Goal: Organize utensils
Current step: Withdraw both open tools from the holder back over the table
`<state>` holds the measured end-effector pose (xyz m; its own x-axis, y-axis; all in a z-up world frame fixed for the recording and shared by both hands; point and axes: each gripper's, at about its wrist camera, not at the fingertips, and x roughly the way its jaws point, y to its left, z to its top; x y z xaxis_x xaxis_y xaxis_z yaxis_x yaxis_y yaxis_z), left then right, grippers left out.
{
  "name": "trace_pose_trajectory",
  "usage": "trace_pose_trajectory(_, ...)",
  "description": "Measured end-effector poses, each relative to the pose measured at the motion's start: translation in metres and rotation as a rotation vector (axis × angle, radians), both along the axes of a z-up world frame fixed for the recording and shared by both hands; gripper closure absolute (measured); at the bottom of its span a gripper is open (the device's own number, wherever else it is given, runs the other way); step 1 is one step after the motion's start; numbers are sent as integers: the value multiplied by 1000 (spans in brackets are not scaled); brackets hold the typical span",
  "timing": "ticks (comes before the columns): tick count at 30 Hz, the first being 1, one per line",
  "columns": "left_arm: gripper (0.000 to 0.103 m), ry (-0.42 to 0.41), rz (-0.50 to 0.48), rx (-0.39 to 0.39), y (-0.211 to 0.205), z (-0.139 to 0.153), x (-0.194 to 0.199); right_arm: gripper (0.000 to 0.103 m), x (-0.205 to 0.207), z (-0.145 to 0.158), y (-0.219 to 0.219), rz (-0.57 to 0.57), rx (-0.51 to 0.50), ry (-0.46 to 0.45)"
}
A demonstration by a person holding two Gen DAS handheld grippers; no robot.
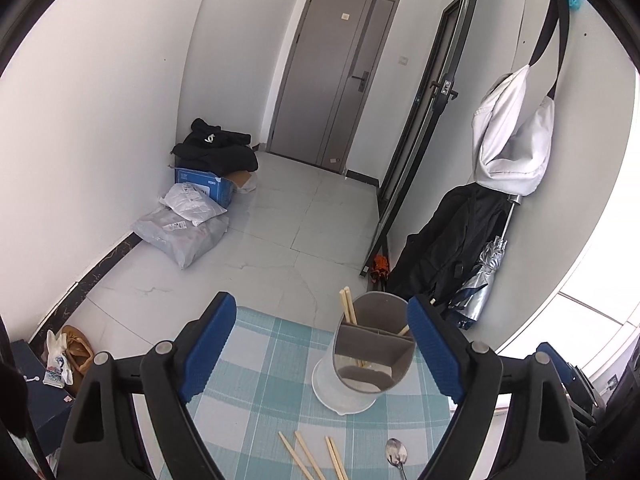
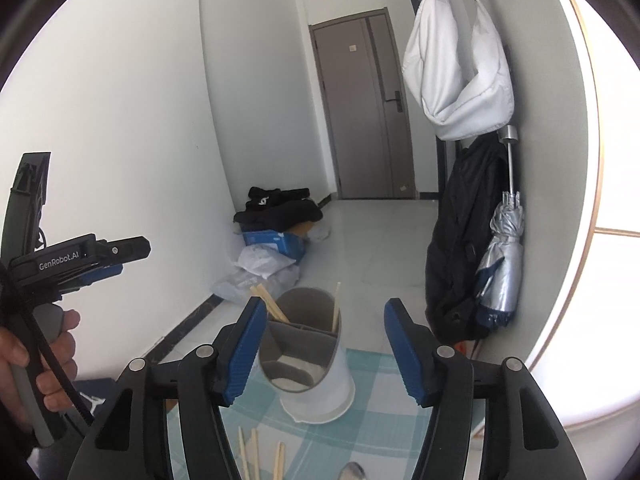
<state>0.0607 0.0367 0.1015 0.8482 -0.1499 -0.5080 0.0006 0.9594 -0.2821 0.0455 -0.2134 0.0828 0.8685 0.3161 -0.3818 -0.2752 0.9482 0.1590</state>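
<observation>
Checked tablecloth (image 1: 256, 400) carries a divided holder (image 1: 370, 354), chopsticks (image 1: 347, 306) already standing inside. Near side of holder: loose chopsticks (image 1: 308, 456), then a spoon (image 1: 396, 454). Left gripper (image 1: 322, 346) and right gripper (image 2: 324, 350) gape, empty. Sticks look light, stiff; pinch mid-length. Spoon likely slick; take the handle.

I am looking into the entry hall of a home: a grey front door (image 1: 324, 80) with a lock, pale floor tiles (image 1: 280, 216), parcels (image 1: 184, 224) and a blue box (image 1: 204, 184) against the wall, a white bag (image 2: 456, 64), a dark coat (image 2: 460, 248) and a folded umbrella (image 2: 500, 256) hanging up.
</observation>
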Motion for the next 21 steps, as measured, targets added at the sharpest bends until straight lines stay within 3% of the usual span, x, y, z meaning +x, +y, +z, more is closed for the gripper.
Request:
trace_pose_trajectory(10,10,-40,-28,26,-7,-11,-48,30,-49,-16,0,-14,3,-8)
trace_pose_trajectory(13,4,-32,-21,30,-7,-22,-55,29,-62,-25,2,-9,3,5)
trace_pose_trajectory(21,3,40,10,2,3,-63,-63,28,-86,-52,8,6,-15,44)
